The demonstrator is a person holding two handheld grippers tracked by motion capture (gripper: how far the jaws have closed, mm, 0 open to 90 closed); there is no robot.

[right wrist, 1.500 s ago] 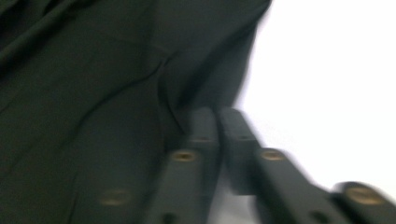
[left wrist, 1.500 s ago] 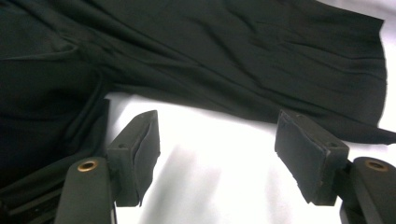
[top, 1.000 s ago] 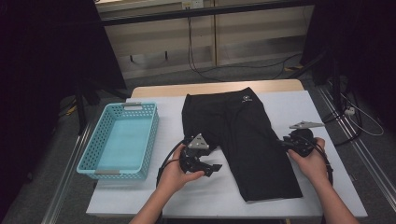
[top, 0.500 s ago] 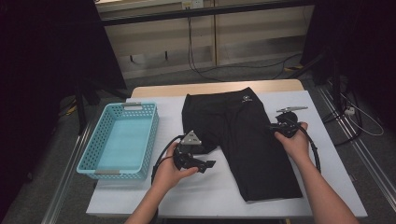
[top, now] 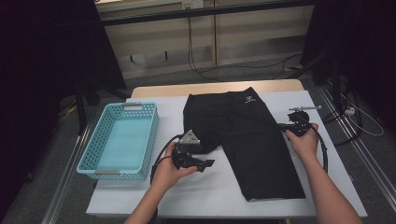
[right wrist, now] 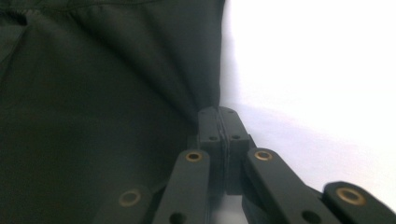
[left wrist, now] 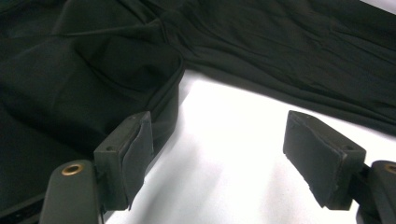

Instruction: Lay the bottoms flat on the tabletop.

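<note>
Since a second ago, my right hand-held gripper (top: 286, 126) has travelled up the desk (top: 210, 193) from the lower right to the outer edge of the black shorts (top: 245, 140), and its jaws have just been closing. In the right gripper view they now stand together, with the fabric's side edge pinched between the pads. My left hand-held gripper (top: 205, 164) has barely shifted; it sits just beside the short, folded-over leg at the shorts' left, jaws apart, and in the left gripper view one pad (left wrist: 133, 154) rests against that leg's hem while the other stands clear over bare white desk.

The shorts lie flat in the middle of the desk, waistband away from me, with the blue basket (top: 122, 140) to their left, apart from them. I judge this to be the grasping step of a fold: one side secured, the other not yet. Next I need to close the left jaws on the hem before lifting anything, keeping both grips shallow so only the intended layers come up.
</note>
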